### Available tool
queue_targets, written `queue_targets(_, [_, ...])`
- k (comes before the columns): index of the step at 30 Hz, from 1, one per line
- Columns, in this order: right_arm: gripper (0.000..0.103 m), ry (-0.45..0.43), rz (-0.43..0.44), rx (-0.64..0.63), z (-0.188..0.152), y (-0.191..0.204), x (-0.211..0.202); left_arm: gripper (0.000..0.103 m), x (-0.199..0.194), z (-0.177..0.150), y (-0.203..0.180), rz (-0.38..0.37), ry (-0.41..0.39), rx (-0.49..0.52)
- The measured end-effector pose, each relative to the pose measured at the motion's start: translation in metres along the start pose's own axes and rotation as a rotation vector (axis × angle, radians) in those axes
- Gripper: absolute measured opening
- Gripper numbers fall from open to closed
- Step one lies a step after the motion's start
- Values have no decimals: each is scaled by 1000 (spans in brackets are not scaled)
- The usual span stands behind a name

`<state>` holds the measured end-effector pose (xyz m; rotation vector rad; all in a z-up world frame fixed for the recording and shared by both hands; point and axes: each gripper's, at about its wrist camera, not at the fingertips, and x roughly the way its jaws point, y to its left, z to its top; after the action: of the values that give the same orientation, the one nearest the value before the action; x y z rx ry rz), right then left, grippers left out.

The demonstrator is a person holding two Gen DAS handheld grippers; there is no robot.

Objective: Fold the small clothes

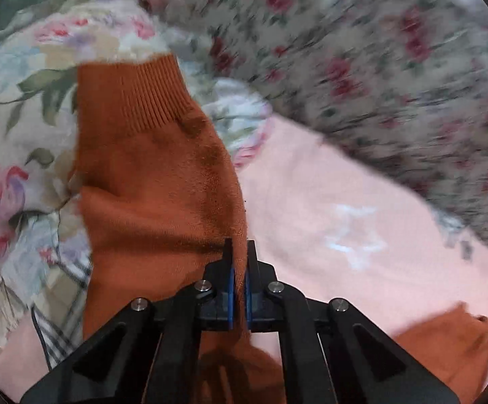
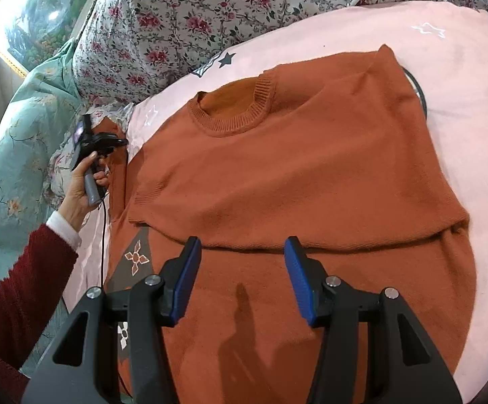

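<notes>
A rust-orange knitted sweater (image 2: 294, 181) lies flat on the pink sheet (image 2: 462, 77), neck hole toward the far side, with one sleeve folded across its chest. My left gripper (image 1: 239, 252) is shut on the other sleeve (image 1: 149, 168) and holds it lifted, ribbed cuff hanging away from me. In the right wrist view the left gripper (image 2: 109, 141) is at the sweater's left edge, in the person's hand. My right gripper (image 2: 242, 252) is open and empty, hovering above the sweater's lower part, near the folded sleeve's edge.
A quilt with red flowers (image 2: 183, 17) is bunched at the far side of the bed. A teal floral cover (image 2: 15, 141) lies to the left, and a pale floral pillow (image 1: 18, 128) beyond the lifted sleeve. A black cable (image 2: 103, 229) runs from the left gripper.
</notes>
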<state>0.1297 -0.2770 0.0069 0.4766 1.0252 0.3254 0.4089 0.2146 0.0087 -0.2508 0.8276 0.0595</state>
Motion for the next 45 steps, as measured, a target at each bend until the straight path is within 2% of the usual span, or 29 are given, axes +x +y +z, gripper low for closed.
queue_targets(3, [53, 3, 11, 1, -3, 2, 1, 2, -43, -22, -27, -124, -66, 49])
queue_targets(8, [53, -22, 12, -17, -6, 10, -10, 2, -104, -66, -95, -328, -114, 149])
queue_targets(11, [53, -46, 10, -1, -6, 7, -19, 2, -131, -107, -152, -445, -94, 261])
queue_targets(12, [53, -50, 10, 10, -7, 4, -20, 2, -131, -115, -162, -462, -86, 290])
queue_targets(14, [53, -58, 11, 38, -7, -3, -23, 2, -137, -154, -186, -480, -49, 373])
queue_targets(17, [53, -53, 15, 83, -6, -15, -23, 3, -117, -197, -219, -462, 25, 500])
queue_targets(20, [53, -44, 10, 117, -3, -24, -19, 7, -99, -228, -230, -432, 80, 574])
queue_targets(21, [53, -41, 11, 124, -2, -25, -17, 16, -96, -234, -230, -421, 97, 589])
queue_targets(23, [55, -36, 20, 129, 6, -24, -11, 22, -97, -241, -223, -400, 108, 595])
queue_targets(25, [61, -39, 36, 118, 19, -19, -3, 32, -106, -246, -210, -405, 108, 586])
queue_targets(27, [61, -38, 57, 99, 34, -12, 8, 41, -121, -250, -193, -393, 96, 570])
queue_targets(30, [61, -25, 89, 65, 64, 4, 38, 46, -142, -246, -158, -355, 65, 531])
queue_targets(32, [61, -15, 96, 36, 85, 17, 64, 50, -150, -241, -132, -285, 43, 483])
queue_targets(35, [61, 8, 106, 9, 112, 33, 105, 54, -148, -232, -89, -142, 32, 397])
queue_targets(37, [61, 21, 83, -14, 127, 43, 133, 52, -134, -226, -64, -48, 85, 343])
queue_targets(39, [61, 34, 65, -26, 139, 52, 159, 51, -121, -223, -48, -13, 125, 304])
queue_targets(40, [54, 40, 64, -32, 142, 56, 167, 51, -116, -220, -42, -26, 139, 283])
queue_targets(41, [30, 57, 66, -42, 144, 61, 174, 52, -111, -218, -40, -41, 148, 266])
queue_targets(42, [15, 76, 67, -55, 145, 68, 178, 52, -107, -215, -38, -53, 154, 249])
queue_targets(43, [5, 65, 59, -65, 144, 73, 175, 52, -103, -210, -38, -58, 149, 233])
queue_targets(45, [5, -25, 75, -91, 139, 84, 145, 53, -99, -203, -36, -62, 135, 198])
